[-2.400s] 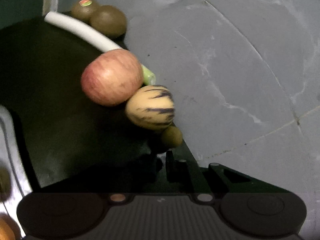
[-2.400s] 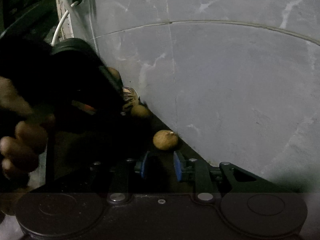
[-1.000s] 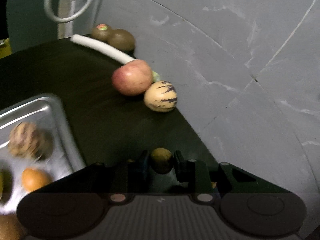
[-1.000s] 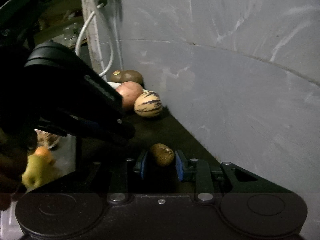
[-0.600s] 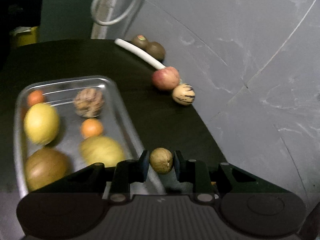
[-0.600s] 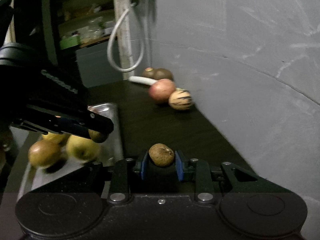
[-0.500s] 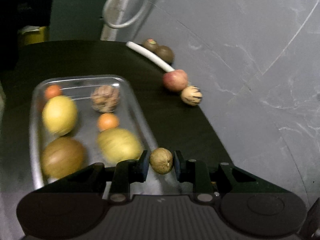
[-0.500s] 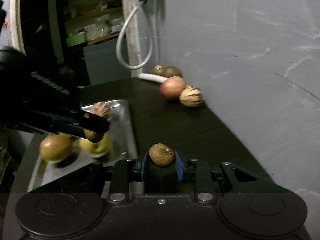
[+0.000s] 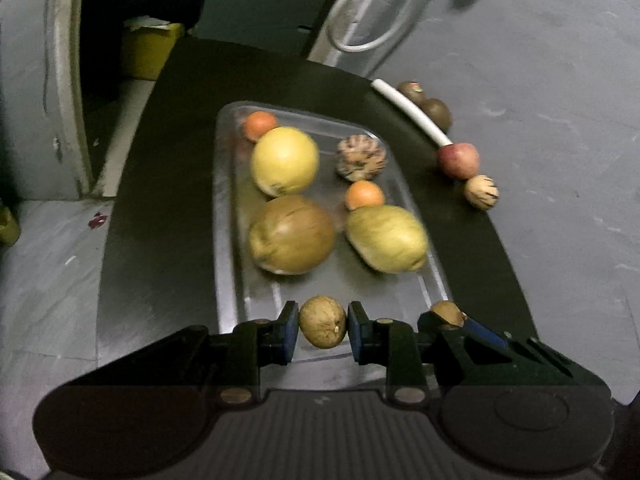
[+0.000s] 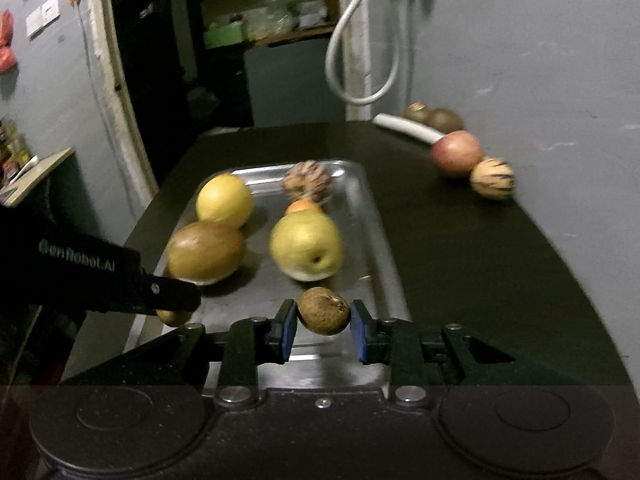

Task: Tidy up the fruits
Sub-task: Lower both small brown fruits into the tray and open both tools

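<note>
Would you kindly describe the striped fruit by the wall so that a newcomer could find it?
Look along the dark table to its edge by the grey wall, right of the metal tray. Beside the red apple sits the pale fruit, the only one with dark purple streaks.

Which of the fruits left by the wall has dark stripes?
The pale striped fruit, at the near end of the row, touching the red apple; the others are plain.

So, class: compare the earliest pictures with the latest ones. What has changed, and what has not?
Each gripper has picked up a small brown fruit beside the wall and carried it over the metal tray: left gripper and right gripper are both shut on theirs. The apple and striped fruit stayed put.
</note>
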